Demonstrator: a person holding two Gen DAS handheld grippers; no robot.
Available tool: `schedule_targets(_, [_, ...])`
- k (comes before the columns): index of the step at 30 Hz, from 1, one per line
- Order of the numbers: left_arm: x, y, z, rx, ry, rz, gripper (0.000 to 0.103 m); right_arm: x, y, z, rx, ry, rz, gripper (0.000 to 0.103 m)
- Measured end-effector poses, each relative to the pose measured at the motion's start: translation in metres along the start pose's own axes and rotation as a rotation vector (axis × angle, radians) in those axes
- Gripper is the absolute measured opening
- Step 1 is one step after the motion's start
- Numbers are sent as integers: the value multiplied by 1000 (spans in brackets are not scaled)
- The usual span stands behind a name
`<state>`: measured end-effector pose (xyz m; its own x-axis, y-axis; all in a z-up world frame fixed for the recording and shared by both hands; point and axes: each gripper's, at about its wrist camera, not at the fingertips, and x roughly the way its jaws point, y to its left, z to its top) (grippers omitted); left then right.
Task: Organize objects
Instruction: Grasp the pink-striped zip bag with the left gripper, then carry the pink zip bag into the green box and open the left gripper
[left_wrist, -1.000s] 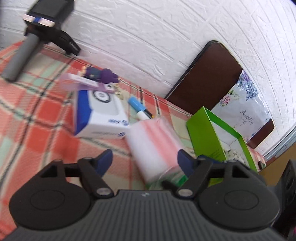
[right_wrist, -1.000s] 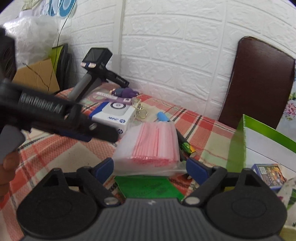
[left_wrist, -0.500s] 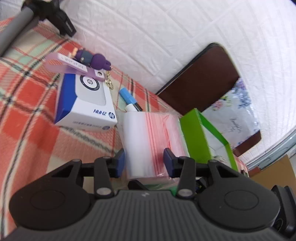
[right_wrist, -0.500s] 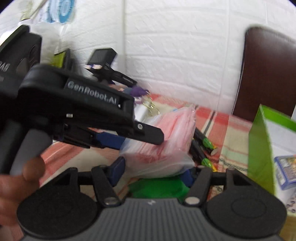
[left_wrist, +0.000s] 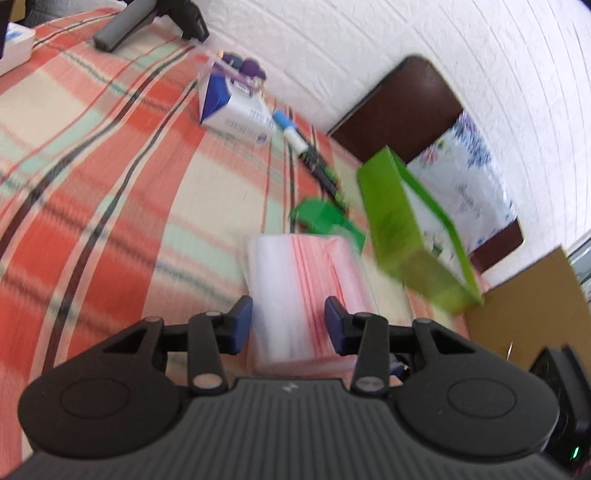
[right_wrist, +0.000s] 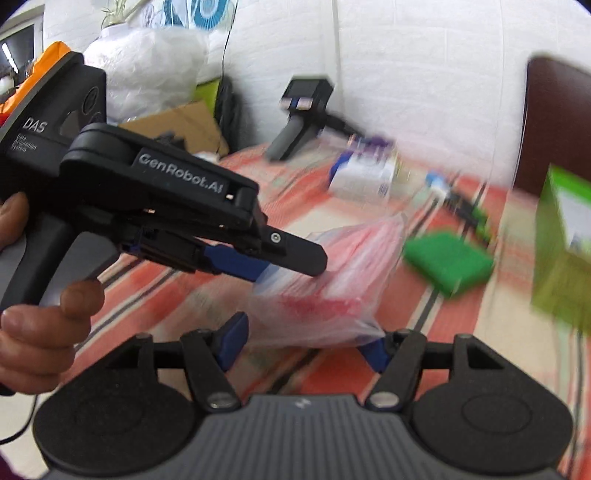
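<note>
Plaid tablecloth (left_wrist: 110, 206) bare leftward; left hand-held gripper (left_wrist: 288, 325) clamps straw bag (left_wrist: 303, 288); right hand-held gripper (right_wrist: 303, 339) spread apart.

You are working in what is looking like a lived-in home: a table wearing a red, cream and green plaid cloth (left_wrist: 110, 155), a dark brown chair (left_wrist: 402, 107) standing against a white brick-pattern wall (left_wrist: 369, 33), and cardboard (right_wrist: 181, 122) and a bulging white plastic bag (right_wrist: 147, 62) piling up in the corner.
</note>
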<state>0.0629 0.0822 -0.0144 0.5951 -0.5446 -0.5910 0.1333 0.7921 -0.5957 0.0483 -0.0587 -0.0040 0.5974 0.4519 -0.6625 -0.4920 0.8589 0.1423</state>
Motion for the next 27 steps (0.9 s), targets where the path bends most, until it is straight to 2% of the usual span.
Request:
schedule_targets(3, [-13, 0, -2, 18, -34, 19, 47, -13, -4, -13, 55, -2, -18, 84])
schedule_targets(5, [-22, -1, 3, 26, -67, 37, 56, -25, -9, -16, 80, -25, -52, 85])
schedule_targets(6, [-24, -1, 6, 29, -71, 42, 56, -30, -11, -18, 88, -35, -63, 85])
schedule_targets(9, [-22, -4, 12, 50, -57, 41, 60, -38, -11, -17, 90, -59, -77, 87])
schedule_targets(11, [-14, -9, 12, 76, -35, 39, 73, -35, -11, -14, 76, -69, -81, 94])
schedule_targets(12, [-9, -11, 10, 86, -23, 44, 73, -32, -10, -13, 69, -69, -77, 96])
schedule_targets(17, [22, -13, 0, 109, 67, 25, 72, -6, -5, -4, 29, -20, -56, 96])
schedule_targets(19, [25, -17, -5, 137, 47, 26, 69, 7, -6, -4, 45, -1, -44, 95])
schedule_targets(20, [26, -21, -7, 155, 46, 41, 59, 10, -6, -4, 36, -20, -41, 95])
schedule_targets(21, [26, -24, -7, 170, 53, 42, 58, 12, -4, -3, 15, -31, -42, 86])
schedule_targets(25, [19, -37, 1, 163, 32, 24, 56, 0, 0, 0, 13, -101, -59, 73])
schedule_targets(27, [16, -51, 9, 194, 6, 0, 56, -13, 0, 3, -10, -166, -100, 73])
